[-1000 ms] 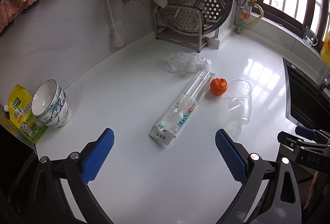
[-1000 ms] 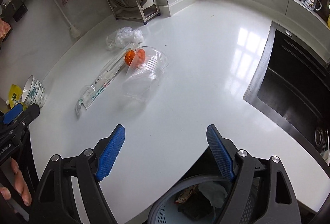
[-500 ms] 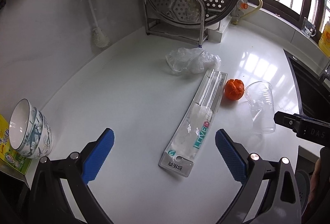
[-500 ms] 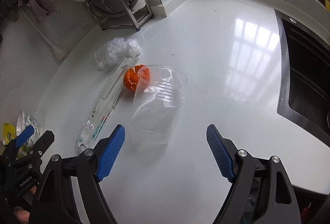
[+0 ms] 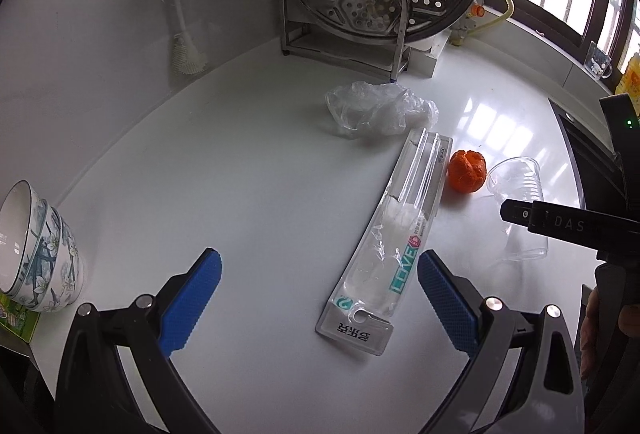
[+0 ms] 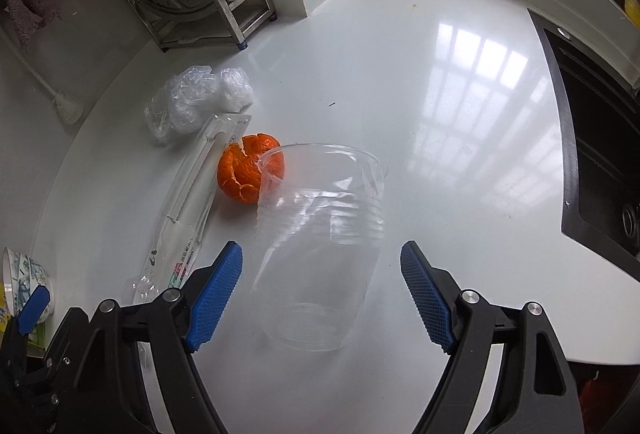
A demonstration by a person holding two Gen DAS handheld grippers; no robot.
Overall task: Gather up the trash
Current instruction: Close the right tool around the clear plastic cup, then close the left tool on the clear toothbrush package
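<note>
Right claw was spread wide, the clear plastic cup lying on its side on the white surface between its fingers, neither pad touching; orange peel sat touching the cup's rim; left claw was also apart, over the near end of the toothbrush package; crumpled bag lay beyond.

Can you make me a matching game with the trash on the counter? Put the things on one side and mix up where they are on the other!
Things:
1. clear plastic cup
2. orange peel
3. crumpled plastic bag
4. long toothbrush package

Places:
A. nearest the metal rack
B. lying on its side between the right gripper fingers
C. between the package and the cup
D. in front of the left gripper

Pairs: 1-B, 2-C, 3-A, 4-D
</note>
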